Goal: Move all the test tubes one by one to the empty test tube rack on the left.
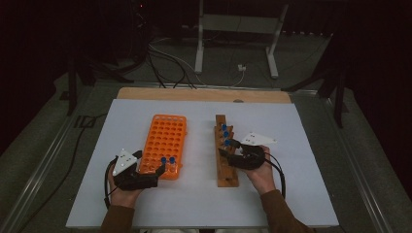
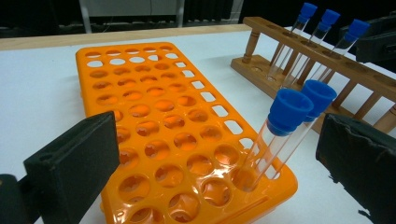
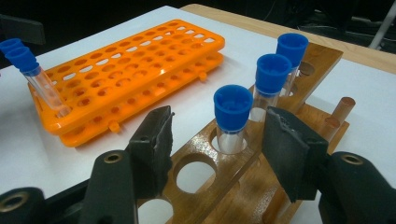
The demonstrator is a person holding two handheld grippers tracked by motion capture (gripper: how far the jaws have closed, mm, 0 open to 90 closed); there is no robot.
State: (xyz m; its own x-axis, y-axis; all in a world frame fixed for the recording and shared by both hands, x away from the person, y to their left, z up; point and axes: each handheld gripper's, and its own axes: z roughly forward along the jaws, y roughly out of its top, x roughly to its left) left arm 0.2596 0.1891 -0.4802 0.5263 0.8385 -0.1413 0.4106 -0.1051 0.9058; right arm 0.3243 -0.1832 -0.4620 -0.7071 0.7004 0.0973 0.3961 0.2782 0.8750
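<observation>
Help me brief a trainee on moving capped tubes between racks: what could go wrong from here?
1. The right gripper straddles the nearest tube without pressing it; an off-centre close could tip it against its neighbour tube.
2. Two tubes lean in the orange rack between the open left gripper jaws; a careless withdrawal could knock them.

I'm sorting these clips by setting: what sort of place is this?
Probably a lab-style recording bench: an orange tube rack and a wooden tube rack with blue-capped test tubes on a white table, cables on the floor behind.
</observation>
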